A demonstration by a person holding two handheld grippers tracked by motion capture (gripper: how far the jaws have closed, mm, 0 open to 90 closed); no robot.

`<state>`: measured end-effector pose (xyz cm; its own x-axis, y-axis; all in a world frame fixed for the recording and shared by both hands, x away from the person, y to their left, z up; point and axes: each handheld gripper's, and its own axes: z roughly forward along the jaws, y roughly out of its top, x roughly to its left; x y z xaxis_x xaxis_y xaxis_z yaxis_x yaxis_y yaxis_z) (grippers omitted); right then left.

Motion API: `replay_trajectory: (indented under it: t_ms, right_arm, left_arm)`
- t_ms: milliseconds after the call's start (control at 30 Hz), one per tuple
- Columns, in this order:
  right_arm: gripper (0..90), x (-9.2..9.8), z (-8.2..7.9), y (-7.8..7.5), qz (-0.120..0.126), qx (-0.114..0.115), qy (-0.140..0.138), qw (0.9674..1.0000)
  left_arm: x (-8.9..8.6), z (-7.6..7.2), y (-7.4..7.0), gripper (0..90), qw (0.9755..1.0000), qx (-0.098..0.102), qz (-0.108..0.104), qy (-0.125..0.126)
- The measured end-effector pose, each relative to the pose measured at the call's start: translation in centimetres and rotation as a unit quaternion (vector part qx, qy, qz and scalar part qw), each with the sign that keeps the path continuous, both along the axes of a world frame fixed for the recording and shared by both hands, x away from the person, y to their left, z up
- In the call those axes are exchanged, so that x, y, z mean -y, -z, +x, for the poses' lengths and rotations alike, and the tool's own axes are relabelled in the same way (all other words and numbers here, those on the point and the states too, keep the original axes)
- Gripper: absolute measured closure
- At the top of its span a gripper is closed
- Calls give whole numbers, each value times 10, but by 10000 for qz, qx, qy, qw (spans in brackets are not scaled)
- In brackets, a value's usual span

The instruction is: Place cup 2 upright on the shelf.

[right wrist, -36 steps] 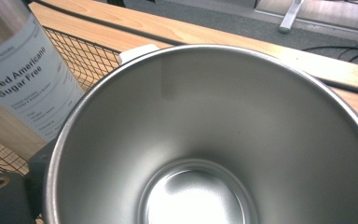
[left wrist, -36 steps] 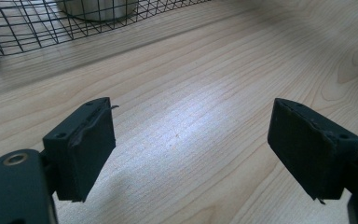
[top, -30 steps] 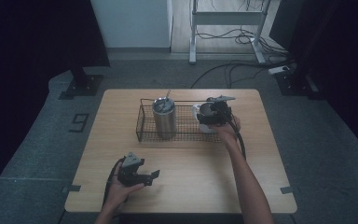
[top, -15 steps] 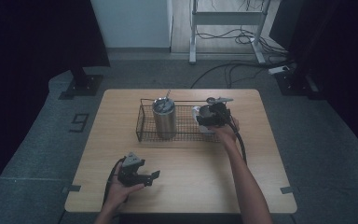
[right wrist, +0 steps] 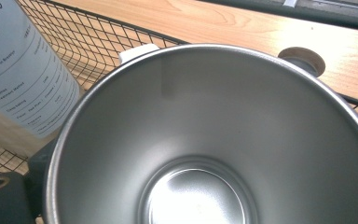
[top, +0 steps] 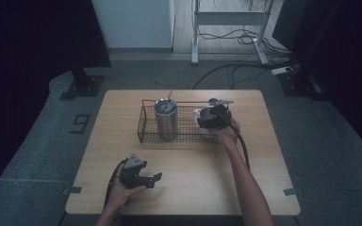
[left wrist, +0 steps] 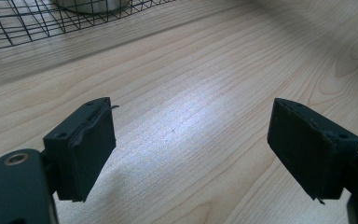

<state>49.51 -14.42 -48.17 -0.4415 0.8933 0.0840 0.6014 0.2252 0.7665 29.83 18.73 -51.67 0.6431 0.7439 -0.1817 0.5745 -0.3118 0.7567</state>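
Observation:
A black wire basket (top: pixel 143 129) stands at the middle of the wooden table (top: pixel 264 155). A steel tumbler (top: pixel 165 120) with a lid and straw stands upright in its left half. At the basket's right end my right gripper (top: pixel 207 121) is shut on a steel cup (top: pixel 199 116). In the right gripper view the cup's (right wrist: pixel 214 140) open mouth faces the camera, with the printed tumbler (right wrist: pixel 23 70) beside it over the basket mesh (right wrist: pixel 98 42). My left gripper (top: pixel 153 179) rests low near the table's front left. Its jaws (left wrist: pixel 191 154) stand wide apart over bare wood.
The basket's front wall (left wrist: pixel 23 28) lies a short way ahead of the left gripper. Beyond the table are dark floor mats, a stand base (top: pixel 82 87) at the left, a metal frame (top: pixel 226 19) and loose cables (top: pixel 235 70) at the back.

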Motion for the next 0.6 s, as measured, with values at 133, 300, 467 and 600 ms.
replay_trajectory:
  t_ms: [133,300,467,600]
  right_arm:
    - [62,-1,0,2,-24,-42,3,10000]
    - [62,-2,1,3,-85,-72,-16,9999]
    - [62,-2,2,4,-104,-125,16,9999]
    - [62,-3,3,4,-210,-196,82,9996]
  left_arm:
    - [0,0,0,154,10000,-3,8,3]
    - [1,0,1,154,10000,-12,37,9]
    - [1,0,1,154,10000,-13,45,22]
    - [2,0,2,154,10000,-17,57,30]
